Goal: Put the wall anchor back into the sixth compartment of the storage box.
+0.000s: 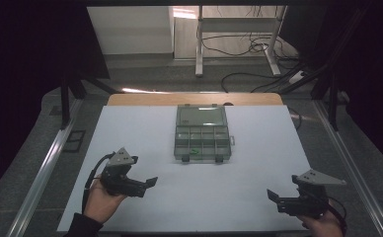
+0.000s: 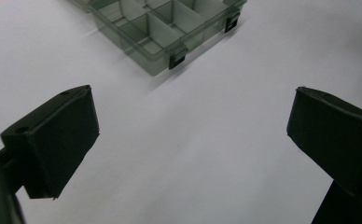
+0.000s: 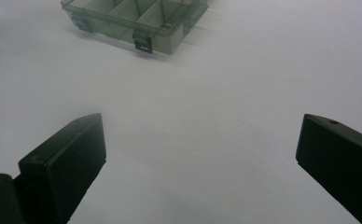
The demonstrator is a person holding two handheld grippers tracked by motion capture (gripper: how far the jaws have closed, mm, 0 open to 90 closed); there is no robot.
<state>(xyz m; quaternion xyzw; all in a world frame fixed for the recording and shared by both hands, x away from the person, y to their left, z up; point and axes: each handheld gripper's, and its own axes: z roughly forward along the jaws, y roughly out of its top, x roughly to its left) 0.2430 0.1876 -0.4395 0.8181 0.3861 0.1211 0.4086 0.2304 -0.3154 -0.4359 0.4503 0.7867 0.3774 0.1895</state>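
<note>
High view overhead, facing forward; both gripper views low, close, sharing the organizer box (image 1: pixel 202 134).

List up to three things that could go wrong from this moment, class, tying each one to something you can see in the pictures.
1. The organiser box lies open with its lid folded back; a push from the left tool or right tool could slide it on the smooth white table.
2. A small green item sits in one compartment; wide-open jaws may fumble it against the dividers.
3. The front latches stick out and might snag a jaw.
</note>
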